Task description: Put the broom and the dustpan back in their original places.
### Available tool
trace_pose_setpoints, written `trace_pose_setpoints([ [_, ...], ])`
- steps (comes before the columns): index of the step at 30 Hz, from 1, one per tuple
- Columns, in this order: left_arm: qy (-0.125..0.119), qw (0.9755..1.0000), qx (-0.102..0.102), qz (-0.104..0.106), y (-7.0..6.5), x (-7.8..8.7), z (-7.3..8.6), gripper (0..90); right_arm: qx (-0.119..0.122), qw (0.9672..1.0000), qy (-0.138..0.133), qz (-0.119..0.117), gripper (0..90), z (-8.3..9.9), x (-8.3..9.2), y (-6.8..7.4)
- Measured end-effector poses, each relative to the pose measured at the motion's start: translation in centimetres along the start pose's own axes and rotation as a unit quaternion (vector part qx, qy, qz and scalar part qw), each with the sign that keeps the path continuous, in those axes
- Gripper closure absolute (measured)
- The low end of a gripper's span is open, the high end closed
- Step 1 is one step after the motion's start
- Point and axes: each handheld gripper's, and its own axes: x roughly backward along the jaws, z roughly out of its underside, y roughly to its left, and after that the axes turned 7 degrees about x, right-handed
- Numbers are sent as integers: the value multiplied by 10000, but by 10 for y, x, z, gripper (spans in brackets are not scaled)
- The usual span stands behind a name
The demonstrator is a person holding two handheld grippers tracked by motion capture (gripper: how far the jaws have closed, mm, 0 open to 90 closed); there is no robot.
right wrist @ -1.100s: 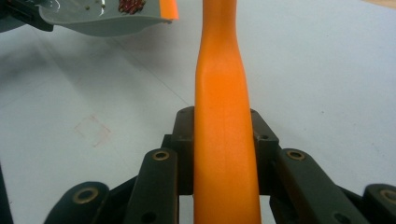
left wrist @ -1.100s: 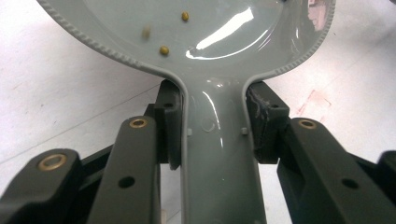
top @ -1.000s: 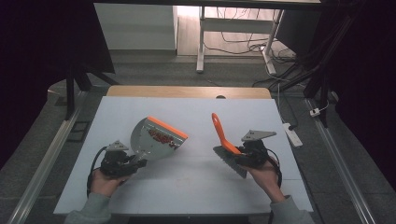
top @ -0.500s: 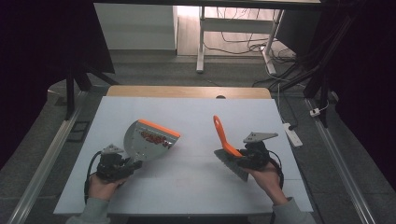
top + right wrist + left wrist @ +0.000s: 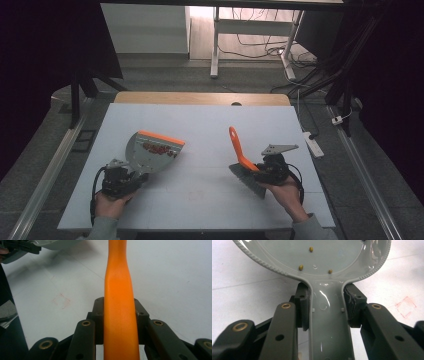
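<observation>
Dustpan [image 5: 151, 152] sits at about eight o'clock on the white bench [image 5: 200, 122], its grey pan carrying a patch of small red bits near the orange front lip, which faces one o'clock. The left tool [image 5: 131, 176] is clamped on the dustpan's grey handle; in the left gripper view the two black pads press against either side of that handle [image 5: 328, 315], and a few small yellowish grains lie in the pan above. The person's left hand [image 5: 111, 202] holds this tool at seven o'clock, close to the near edge of the bench.

At about four o'clock the right tool [image 5: 257, 170] is closed on an orange brush [image 5: 241, 155]. Its handle rises toward eleven o'clock, while the dark bristle head points down toward five o'clock. In the right gripper view the orange handle [image 5: 119, 302] runs straight up between the pads, gripped on both sides. Brush and dustpan are well apart, with bare bench between them.
</observation>
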Motion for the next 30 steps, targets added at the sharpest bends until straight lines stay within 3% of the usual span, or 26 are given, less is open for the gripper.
trace_pose_setpoints([
  [18, -124, 9982, 536, -251, 7, -6, 8, 616, -233, 9997, 81, -77, 705, 14, 2, 2],
  [30, -66, 9973, 543, -480, 12, -15, 7, 616, -496, 9981, 368, -38, 706, 27, -9, -13],
])
